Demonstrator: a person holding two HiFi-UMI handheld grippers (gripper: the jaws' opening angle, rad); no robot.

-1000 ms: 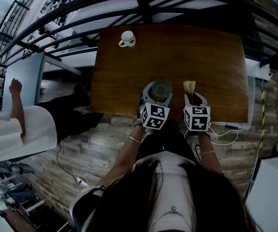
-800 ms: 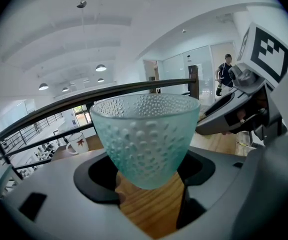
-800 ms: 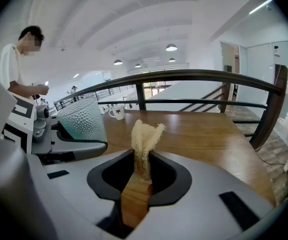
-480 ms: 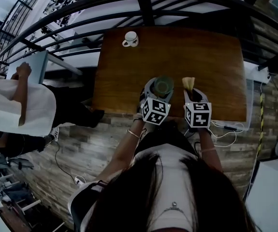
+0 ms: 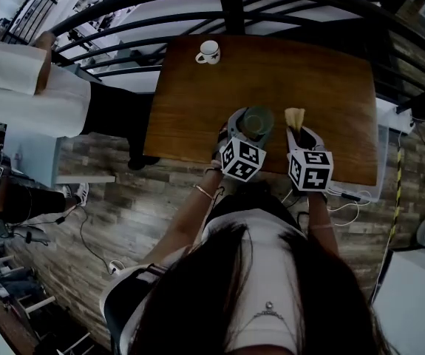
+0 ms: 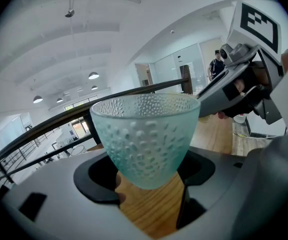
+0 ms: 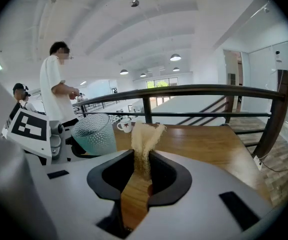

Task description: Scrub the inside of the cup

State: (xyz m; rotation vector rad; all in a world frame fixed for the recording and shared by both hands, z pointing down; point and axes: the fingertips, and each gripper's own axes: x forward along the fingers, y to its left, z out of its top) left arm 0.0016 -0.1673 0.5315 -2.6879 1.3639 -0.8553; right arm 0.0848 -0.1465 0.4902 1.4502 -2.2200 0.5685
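A pale green dimpled glass cup (image 6: 146, 136) is clamped between the jaws of my left gripper (image 6: 149, 184), held above the wooden table (image 5: 323, 72). In the head view the glass cup (image 5: 255, 122) sits just ahead of the left gripper (image 5: 243, 135). My right gripper (image 7: 141, 176) is shut on a thin yellowish sponge (image 7: 145, 144) that stands upright out of the jaws. From the head view the sponge (image 5: 294, 117) pokes out of the right gripper (image 5: 301, 140), a little right of the cup and apart from it.
A white mug (image 5: 209, 51) stands at the table's far left corner, also seen as the white mug (image 7: 124, 125) in the right gripper view. A dark metal railing (image 7: 184, 91) runs behind the table. A person in a white top (image 5: 20, 80) stands to the left.
Both grippers have shifted slightly right and the right one has risen a little with the sponge. The person in white has walked from lower left toward the upper left beside the railing.
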